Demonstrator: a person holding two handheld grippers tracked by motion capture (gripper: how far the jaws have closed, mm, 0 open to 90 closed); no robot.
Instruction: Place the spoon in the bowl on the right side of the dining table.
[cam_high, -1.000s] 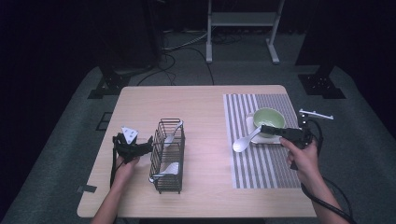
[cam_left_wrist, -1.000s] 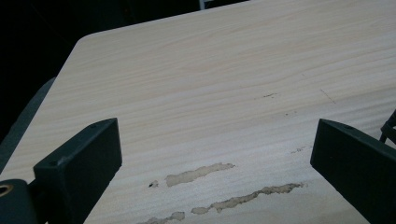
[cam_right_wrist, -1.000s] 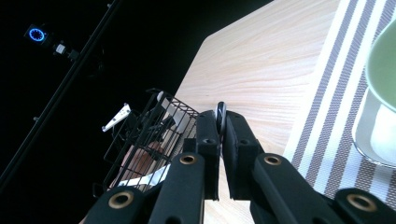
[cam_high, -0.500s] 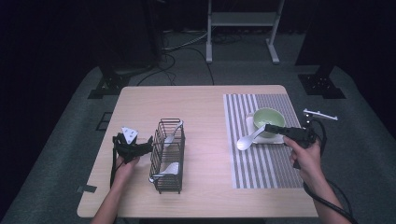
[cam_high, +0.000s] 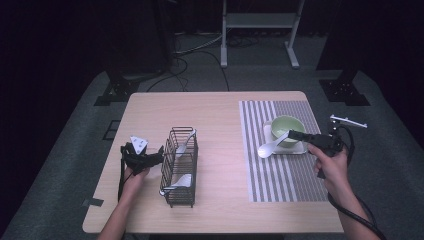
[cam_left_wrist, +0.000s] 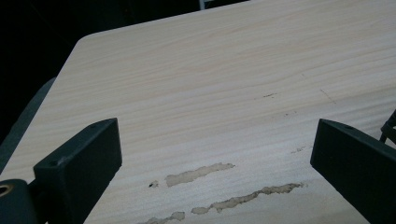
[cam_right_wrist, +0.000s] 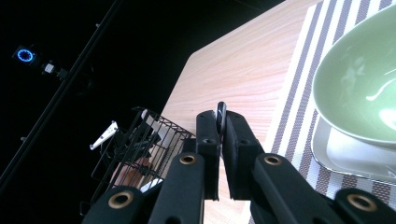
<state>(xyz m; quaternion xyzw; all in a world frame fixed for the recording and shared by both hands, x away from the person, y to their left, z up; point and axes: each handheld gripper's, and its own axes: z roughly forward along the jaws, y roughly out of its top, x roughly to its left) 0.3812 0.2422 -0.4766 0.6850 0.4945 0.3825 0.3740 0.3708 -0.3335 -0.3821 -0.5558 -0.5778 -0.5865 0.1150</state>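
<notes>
The right gripper (cam_high: 295, 135) is clamped on the handle of one white spoon (cam_high: 270, 147); in the right gripper view the jaws are pressed together on the handle's thin edge (cam_right_wrist: 221, 115). The spoon's head lies over the striped placemat (cam_high: 280, 175), just left of the single green bowl (cam_high: 287, 128), and the handle runs up to the jaw tips at the bowl's side. The bowl stands on one pale square plate (cam_high: 300, 149), which rests on the placemat at the right side of the table (cam_high: 220, 115). One black wire basket (cam_high: 180, 167) stands on the left half of the table and contains two more white spoons (one leaning at the far end (cam_high: 184, 143), one lying at the near end (cam_high: 180, 182)), for three spoons in total. The left gripper (cam_high: 155, 156) is held just left of the basket, jaws wide apart with bare tabletop (cam_left_wrist: 224, 93) between them and nothing held.
</notes>
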